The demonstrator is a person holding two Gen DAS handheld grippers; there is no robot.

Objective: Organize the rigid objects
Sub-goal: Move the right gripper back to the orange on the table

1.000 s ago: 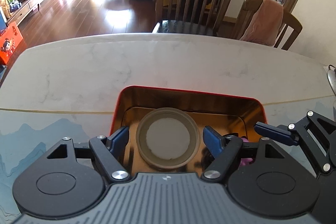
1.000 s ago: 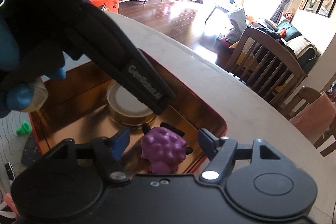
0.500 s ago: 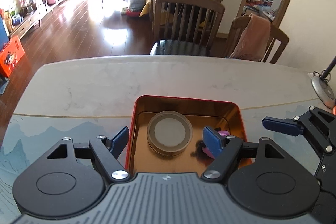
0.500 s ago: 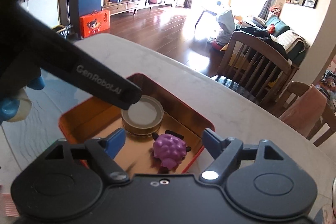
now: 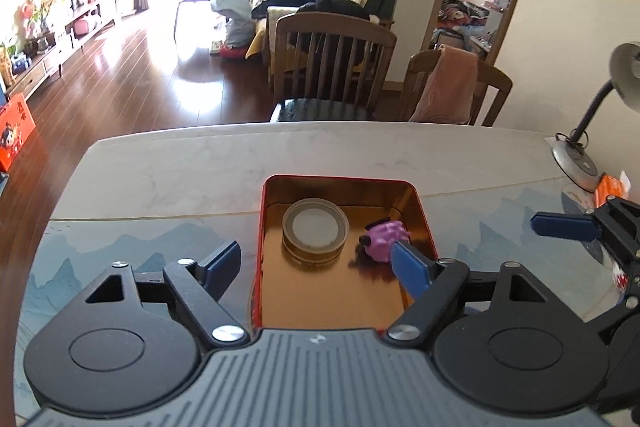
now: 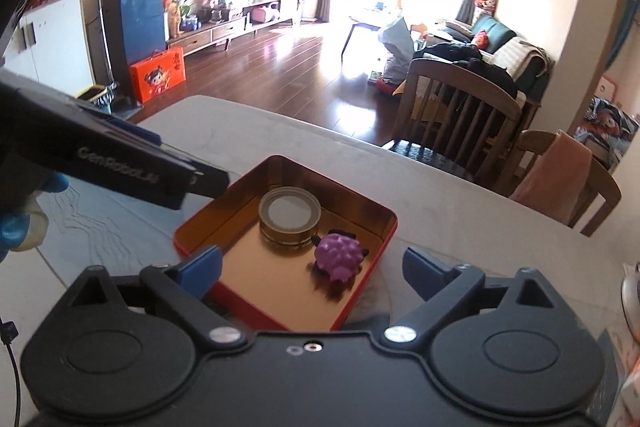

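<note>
The left gripper [image 5: 316,265] has its fingers [image 5: 222,263] spread and widening, with nothing pressed between them; the right gripper [image 6: 312,269] likewise has its fingers [image 6: 426,273] parting wide and carries nothing; both hang above the counter [image 5: 168,179] and point down at a slant. Just ahead of the left fingers, and partly framed by them, lies the red tin tray [image 5: 262,227] with its gold floor; inside it, forward of the gap, sits the round lidded tin [image 5: 315,229], and just to its right, close against the left gripper's right finger in that view, the purple knobbly toy [image 5: 384,237]; from the right wrist the same toy lies between the fingers and a little ahead, beside the round tin, whether touching it I cannot tell. Off to the right of the left fingers the tip of the other gripper shows; beyond it, a desk lamp [image 5: 580,163] stands at the counter's edge, and past the far edge two wooden chairs [image 5: 332,67]. My reading is that the placing step is finished, with both things resting in the tray and both hands free; the next move calls for finding another loose rigid thing on the counter, though what lies at the far right edge is too cut off to name, then lining open fingers on either side of it before closing.
</note>
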